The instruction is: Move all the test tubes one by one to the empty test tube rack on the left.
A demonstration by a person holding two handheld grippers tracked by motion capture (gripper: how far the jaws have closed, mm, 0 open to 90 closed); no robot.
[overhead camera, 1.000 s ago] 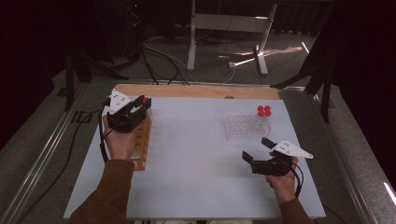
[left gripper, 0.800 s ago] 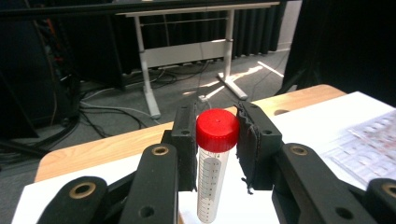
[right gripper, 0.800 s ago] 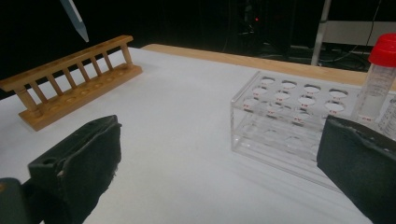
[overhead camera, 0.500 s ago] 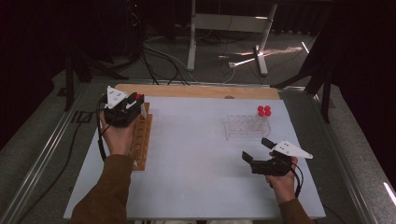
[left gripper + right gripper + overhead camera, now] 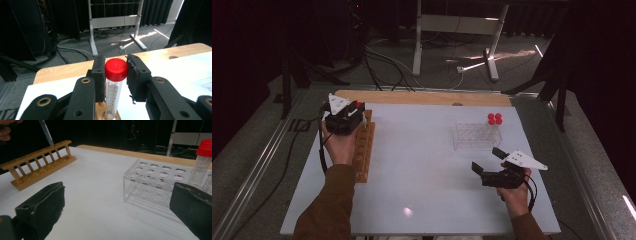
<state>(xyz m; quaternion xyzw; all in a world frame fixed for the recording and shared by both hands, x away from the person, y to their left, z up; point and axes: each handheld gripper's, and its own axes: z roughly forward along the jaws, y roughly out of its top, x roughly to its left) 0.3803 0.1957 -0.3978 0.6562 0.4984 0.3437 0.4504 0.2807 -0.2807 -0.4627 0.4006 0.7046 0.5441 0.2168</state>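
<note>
My left gripper (image 5: 354, 111) sits at the upper left of the high view, over the far end of the wooden rack (image 5: 363, 150), and its jaws are clamped on a red-capped tube (image 5: 114, 86). In the left gripper view that tube stands upright at centre frame, its red cap level with the tops of the two black pads, which press against it from either side just below and around the cap. The clear graduated body runs down between the jaws to the lower middle of the frame, where its tip meets the wooden rack (image 5: 100, 112); whether it is seated in a hole I cannot tell. In the right gripper view the tube's pointed end (image 5: 47, 133) shows at the upper left, right above the top rail of the wooden rack (image 5: 40, 162).

My right gripper (image 5: 487, 160) is at the lower right of the high view, resting low over the white table (image 5: 422, 165), with its jaws spread wide and nothing between them. In its own view the two pads (image 5: 47, 205) stand far apart at the bottom corners. Just beyond them, at the right of that frame, is the clear plastic rack (image 5: 155, 185), with another red-capped tube (image 5: 203, 162) standing at its far right end. In the high view that clear plastic rack (image 5: 474, 136) lies just above my right gripper, with red caps (image 5: 494, 118) clustered at its upper right corner.
</note>
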